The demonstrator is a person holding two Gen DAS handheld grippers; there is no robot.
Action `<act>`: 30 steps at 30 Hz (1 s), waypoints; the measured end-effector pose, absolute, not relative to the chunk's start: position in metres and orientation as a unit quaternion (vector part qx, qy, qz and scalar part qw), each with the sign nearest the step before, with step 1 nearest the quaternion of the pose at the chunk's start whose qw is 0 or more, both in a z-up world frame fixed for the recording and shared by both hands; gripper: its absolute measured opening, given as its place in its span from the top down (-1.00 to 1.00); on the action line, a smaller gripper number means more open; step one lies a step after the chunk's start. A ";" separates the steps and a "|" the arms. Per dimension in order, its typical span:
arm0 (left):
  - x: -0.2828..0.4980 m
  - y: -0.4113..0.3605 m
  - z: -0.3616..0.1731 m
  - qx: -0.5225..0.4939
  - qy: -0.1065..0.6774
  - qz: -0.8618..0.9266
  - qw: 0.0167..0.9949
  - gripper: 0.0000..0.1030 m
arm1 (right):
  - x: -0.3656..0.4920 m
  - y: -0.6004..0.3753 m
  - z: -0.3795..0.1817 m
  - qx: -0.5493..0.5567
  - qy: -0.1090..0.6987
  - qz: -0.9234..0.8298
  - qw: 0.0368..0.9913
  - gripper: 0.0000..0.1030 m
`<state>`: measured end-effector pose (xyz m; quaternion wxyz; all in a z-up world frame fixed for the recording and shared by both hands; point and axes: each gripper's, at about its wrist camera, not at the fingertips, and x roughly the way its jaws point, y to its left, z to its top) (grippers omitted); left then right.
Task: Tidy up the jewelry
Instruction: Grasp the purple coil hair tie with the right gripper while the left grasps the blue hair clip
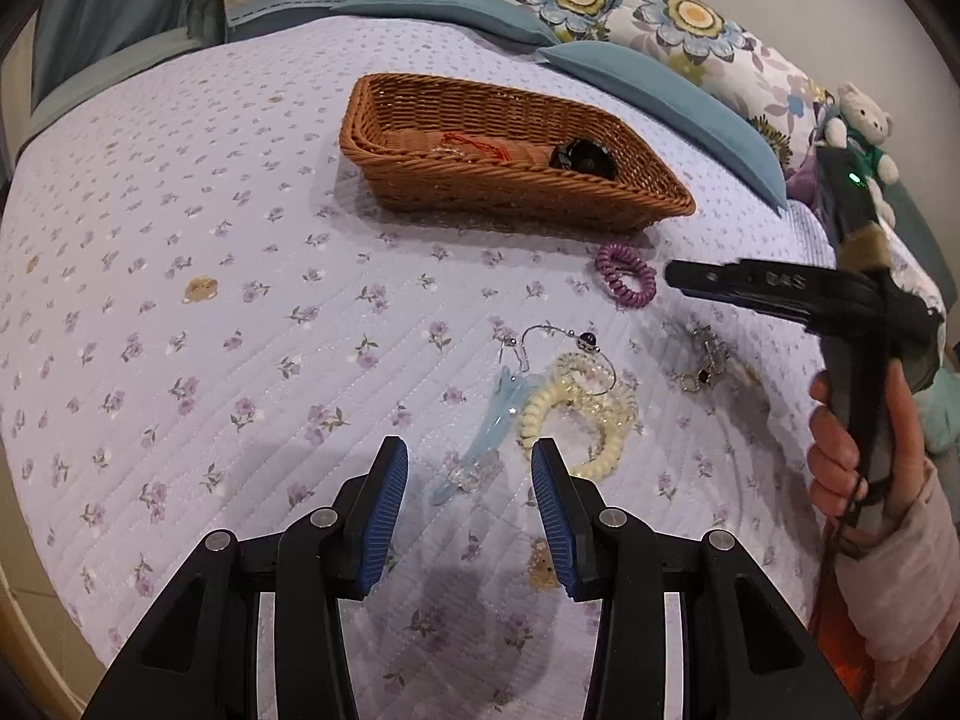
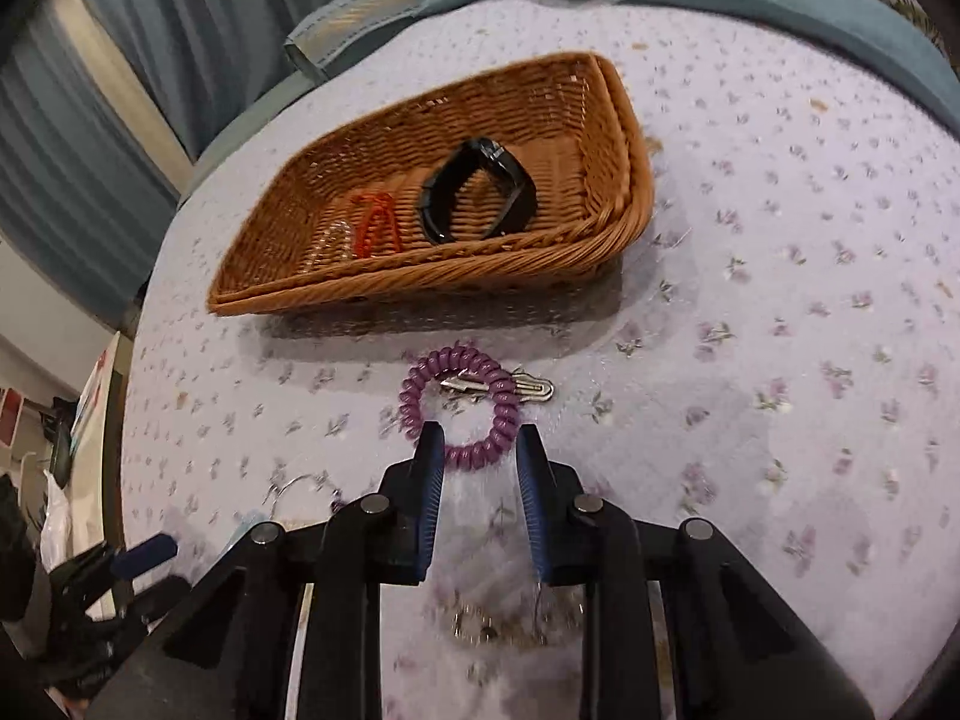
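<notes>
A wicker basket (image 1: 636, 204) (image 2: 384, 285) lies on the floral bedspread and holds a black bracelet (image 2: 480, 192), a red cord (image 2: 375, 222) and a clear beaded piece (image 2: 327, 243). My left gripper (image 1: 469, 465) is open above a pale blue hair clip (image 1: 480, 450), beside cream coil hair ties (image 1: 576, 405) and a silver bangle (image 1: 558, 339). My right gripper (image 2: 480, 450) is open and empty, just short of a purple coil hair tie (image 2: 459, 405) (image 1: 624, 273) that lies over a silver clip (image 2: 528, 389). A metal chain bracelet (image 1: 702, 360) lies under the right gripper.
Blue and floral pillows (image 1: 654, 12) line the far side of the bed, with a small teddy bear (image 1: 858, 120) at the right. Curtains (image 2: 90, 120) hang beyond the bed's left edge. The bedspread (image 1: 180, 240) stretches left of the basket.
</notes>
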<state>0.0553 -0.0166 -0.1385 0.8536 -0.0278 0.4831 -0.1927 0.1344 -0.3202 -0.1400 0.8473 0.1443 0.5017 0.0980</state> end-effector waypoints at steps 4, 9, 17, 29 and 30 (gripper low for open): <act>0.058 -0.021 -0.146 -0.013 0.490 -0.189 0.851 0.15 | 0.143 -0.319 -0.153 0.144 0.509 0.087 0.844 0.44; 0.063 -0.030 -0.155 0.006 0.499 -0.185 0.847 0.34 | 0.150 -0.317 -0.159 0.139 0.508 0.083 0.846 0.44; 0.070 -0.044 -0.164 0.023 0.501 -0.187 0.844 0.36 | 0.154 -0.294 -0.161 0.079 0.500 0.071 0.860 0.46; 0.075 -0.037 -0.165 0.003 0.500 -0.181 0.847 0.84 | 0.135 -0.275 -0.157 0.043 0.487 0.097 0.867 0.71; 0.074 -0.037 -0.165 0.001 0.498 -0.181 0.848 0.85 | 0.132 -0.275 -0.156 0.044 0.486 0.101 0.867 0.71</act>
